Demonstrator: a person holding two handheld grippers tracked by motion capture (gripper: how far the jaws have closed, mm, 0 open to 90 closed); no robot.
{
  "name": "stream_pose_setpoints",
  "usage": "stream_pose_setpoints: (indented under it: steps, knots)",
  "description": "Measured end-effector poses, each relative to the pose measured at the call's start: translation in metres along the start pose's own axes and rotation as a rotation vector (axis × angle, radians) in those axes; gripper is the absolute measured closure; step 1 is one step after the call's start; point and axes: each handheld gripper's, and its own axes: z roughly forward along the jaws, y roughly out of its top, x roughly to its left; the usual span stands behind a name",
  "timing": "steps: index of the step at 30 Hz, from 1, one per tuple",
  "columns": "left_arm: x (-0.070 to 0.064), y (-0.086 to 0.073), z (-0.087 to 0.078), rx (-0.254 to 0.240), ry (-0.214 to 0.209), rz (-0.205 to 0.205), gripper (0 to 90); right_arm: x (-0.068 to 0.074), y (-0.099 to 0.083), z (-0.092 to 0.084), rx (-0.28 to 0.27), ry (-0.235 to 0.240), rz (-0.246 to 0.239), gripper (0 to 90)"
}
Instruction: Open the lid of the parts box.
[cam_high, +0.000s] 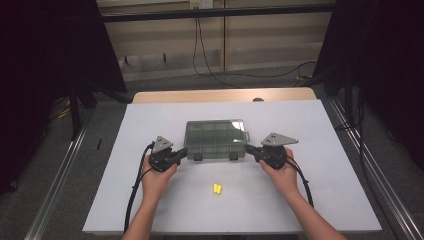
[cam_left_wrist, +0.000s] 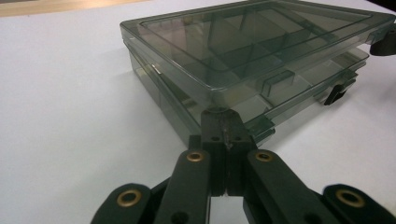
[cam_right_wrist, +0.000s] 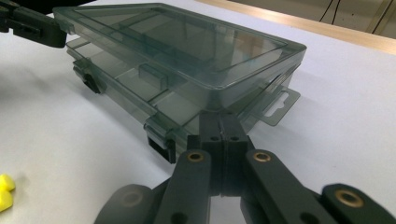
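Observation:
A smoky translucent compartment box (cam_high: 215, 136) lies mid-table with its lid slightly ajar above the base. My left gripper (cam_high: 184, 152) is shut, nothing between its jaws, and its tip touches the box's front left corner just under the lid (cam_left_wrist: 252, 42). My right gripper (cam_high: 248, 149) is shut too, tip against the front right corner beneath the lid (cam_right_wrist: 187, 44). In the left gripper view the closed jaws (cam_left_wrist: 223, 119) meet the box corner (cam_left_wrist: 219, 95); the right gripper view shows the same for its jaws (cam_right_wrist: 221, 119). Two black latches (cam_high: 198, 157) hang open on the front.
Two small yellow pieces (cam_high: 217, 188) lie on the white table (cam_high: 320, 175) nearer than the box, between my hands, and also show as yellow pieces (cam_right_wrist: 4, 191) in the right gripper view. A hang tab (cam_right_wrist: 280, 107) sticks out of the box's right end.

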Motion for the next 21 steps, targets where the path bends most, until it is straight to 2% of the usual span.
stream_pose_setpoints:
  steps: [4, 10, 16, 21]
  knots:
    - [0.0, 0.001, 0.0, -0.005, 0.001, -0.006, 90.0, 0.0, 0.0, 0.004, -0.002, -0.019, -0.012, 90.0]
    - [-0.001, 0.002, 0.002, -0.013, 0.009, -0.013, 89.9, -0.002, 0.002, 0.001, -0.024, -0.009, 0.005, 90.0]
    - [-0.004, 0.008, 0.003, -0.014, 0.011, 0.007, 89.5, 0.0, 0.005, 0.002, -0.026, -0.003, -0.013, 90.0]
    - [-0.005, 0.011, 0.002, -0.022, 0.021, 0.008, 89.1, 0.002, 0.006, 0.005, -0.029, 0.003, -0.015, 90.0]
